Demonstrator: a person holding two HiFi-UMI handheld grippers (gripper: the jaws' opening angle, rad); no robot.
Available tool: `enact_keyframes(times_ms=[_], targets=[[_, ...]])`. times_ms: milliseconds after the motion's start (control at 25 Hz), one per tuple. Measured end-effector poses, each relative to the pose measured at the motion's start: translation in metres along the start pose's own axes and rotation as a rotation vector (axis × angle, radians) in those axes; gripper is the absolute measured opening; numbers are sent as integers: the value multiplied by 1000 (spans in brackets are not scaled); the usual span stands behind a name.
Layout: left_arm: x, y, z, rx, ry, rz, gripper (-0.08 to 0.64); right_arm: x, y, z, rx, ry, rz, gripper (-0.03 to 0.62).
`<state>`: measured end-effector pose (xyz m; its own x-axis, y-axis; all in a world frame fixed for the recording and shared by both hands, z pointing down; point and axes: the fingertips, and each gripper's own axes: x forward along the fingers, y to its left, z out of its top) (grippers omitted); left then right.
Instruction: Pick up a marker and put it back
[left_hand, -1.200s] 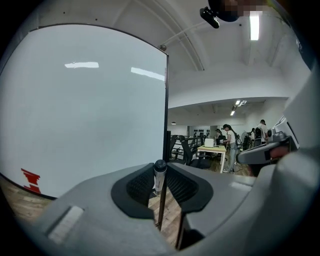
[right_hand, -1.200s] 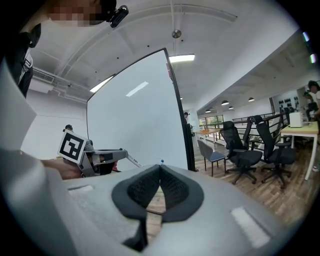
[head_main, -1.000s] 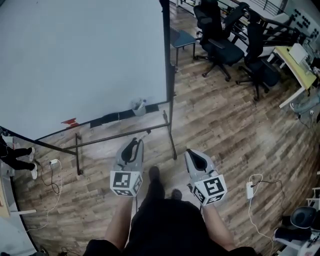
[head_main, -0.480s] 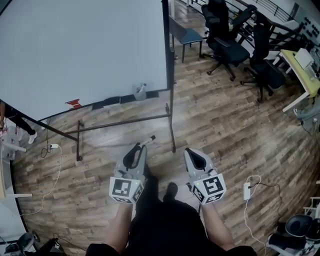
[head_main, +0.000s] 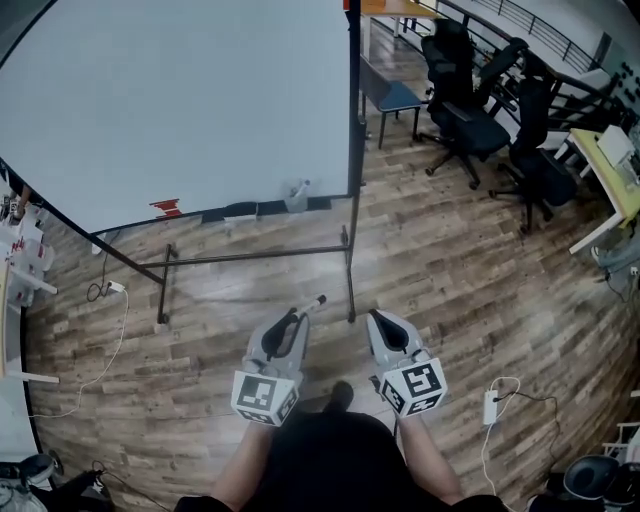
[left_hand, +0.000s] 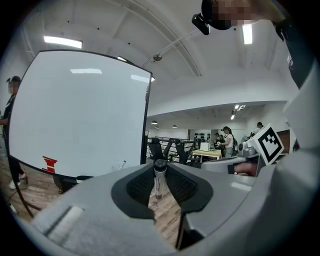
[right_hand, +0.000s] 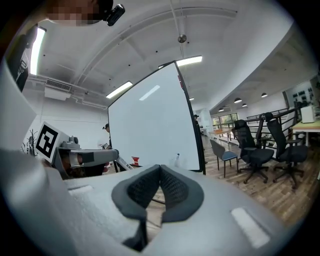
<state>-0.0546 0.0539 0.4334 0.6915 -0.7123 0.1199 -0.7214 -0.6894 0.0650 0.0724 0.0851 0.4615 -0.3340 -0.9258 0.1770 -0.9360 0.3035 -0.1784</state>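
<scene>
- Jaws of the grey plastic left gripper (head_main: 296, 320) stand narrow, pinched on a white-barrelled marker with a dark cap (head_main: 314, 303). Jaws of the grey plastic right gripper (head_main: 384, 322) meet at the tips, nothing between them.
- Marker location: in the left grip, well apart from the large white whiteboard on its black metal stand (head_main: 200, 100). Its long end pokes past the fingertips toward the board.
- Likely home for it, my guess: the small pale cup (head_main: 296, 196) on the dark ledge along the board's lower edge, just right of a flat black eraser (head_main: 240, 210).
- Risk, left: the grip takes only a short stretch of barrel, with much overhang. A bump on the board or the cup rim could swing the marker in the pads, or lever it out onto the brown wood-plank floor (head_main: 450, 270).
- Risk, middle: the cup looks light and narrow-mouthed. A marker coming in slanted could tip it off the ledge.
- Risk, low: the stand's low black crossbar (head_main: 250, 257) lies between the person and the board. A foot catching it would rock the board.
- Risk, right: the right gripper is idle just beside the left. Crowding on the approach could nudge the marker's free end.
- Left gripper view: ribbed black pads (left_hand: 141, 186) press the barrel from both sides, marker near upright in frame, cap uppermost.
- Right gripper view: black pads (right_hand: 175, 189) touch at the front. The gap behind them shows only floor.
</scene>
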Motion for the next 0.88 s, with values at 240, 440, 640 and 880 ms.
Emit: enact_keyframes(times_ms=[240, 440, 640, 880], targets=[[-14, 8, 1, -12, 0, 26, 83, 4, 15, -4, 4, 10, 18, 2], [-17, 11, -2, -16, 4, 22, 83, 5, 18, -4, -5, 13, 18, 2], [-16, 10, -3, -11, 3, 19, 83, 4, 14, -2, -9, 6, 12, 2], [-19, 10, -1, -7, 3, 35, 83, -3, 10, -1, -19, 4, 8, 2]])
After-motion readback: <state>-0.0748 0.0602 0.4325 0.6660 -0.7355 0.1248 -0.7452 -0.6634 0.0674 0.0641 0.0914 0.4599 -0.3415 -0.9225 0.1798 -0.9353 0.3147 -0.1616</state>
